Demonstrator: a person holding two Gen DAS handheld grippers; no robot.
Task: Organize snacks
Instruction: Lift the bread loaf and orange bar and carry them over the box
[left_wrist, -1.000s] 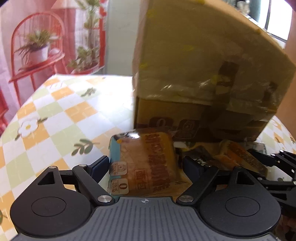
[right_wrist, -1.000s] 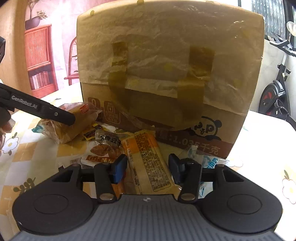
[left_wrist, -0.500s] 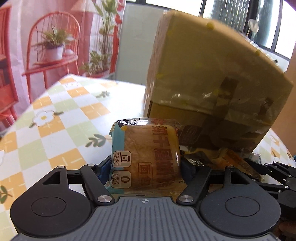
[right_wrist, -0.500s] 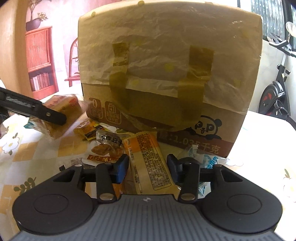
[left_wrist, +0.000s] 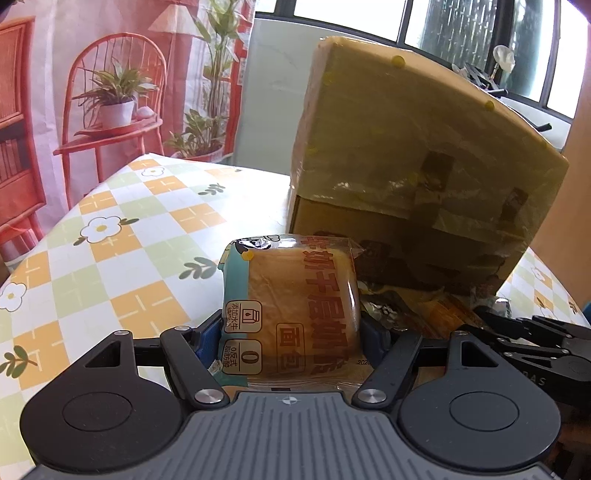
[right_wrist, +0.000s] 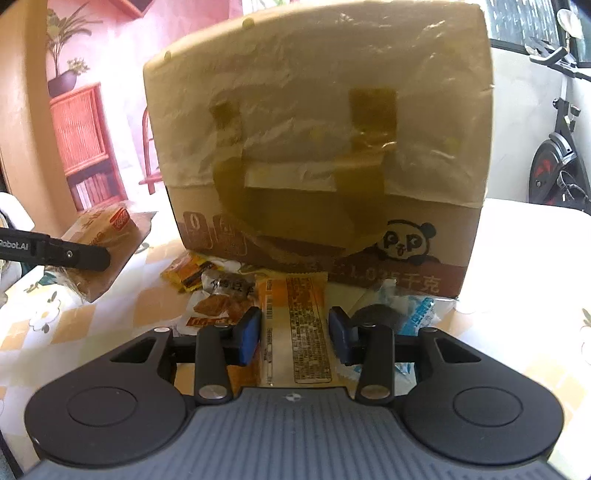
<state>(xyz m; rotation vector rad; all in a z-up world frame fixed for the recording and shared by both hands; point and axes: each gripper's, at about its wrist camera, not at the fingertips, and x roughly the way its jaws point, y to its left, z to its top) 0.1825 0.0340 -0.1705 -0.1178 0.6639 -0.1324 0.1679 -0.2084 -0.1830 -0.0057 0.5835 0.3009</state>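
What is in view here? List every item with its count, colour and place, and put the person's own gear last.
bread packet: 1, golden with teal edge, held off the table left of the box
cardboard box: 1, tan, taped and film-wrapped, at the back of the table
orange snack packet: 1, orange, flat on the table between the right gripper's fingers
small snack packets: several, yellow and brown, before the box's left corner
blue-white packet: 1, before the box's right corner
tablecloth: 1, white, orange and green checks
exercise bike: 1, black, far right
left gripper: shut on the bread packet
right gripper: open around the orange snack packet
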